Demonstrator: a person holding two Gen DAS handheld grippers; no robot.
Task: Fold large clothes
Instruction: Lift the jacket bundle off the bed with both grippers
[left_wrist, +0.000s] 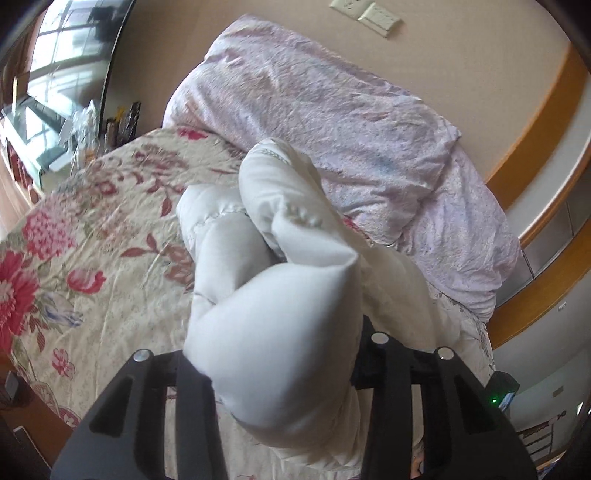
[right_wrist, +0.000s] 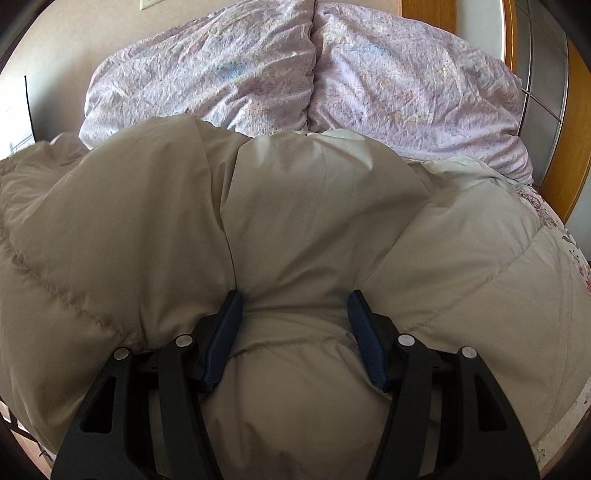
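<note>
Puffy quilted down jacket (right_wrist: 295, 229), off-white to beige, lies bunched on the floral bedspread (left_wrist: 92, 229) in front of two crumpled lilac pillows (right_wrist: 258, 74). Its long axis cannot be told from this heap. The left gripper (left_wrist: 280, 354) has a thick roll of the jacket between its black fingers, raised off the bed, clamped on it. The right gripper (right_wrist: 293, 314) stands spread, blue pads (right_wrist: 221, 343) pressed into the padding on either side of a bulge.
</note>
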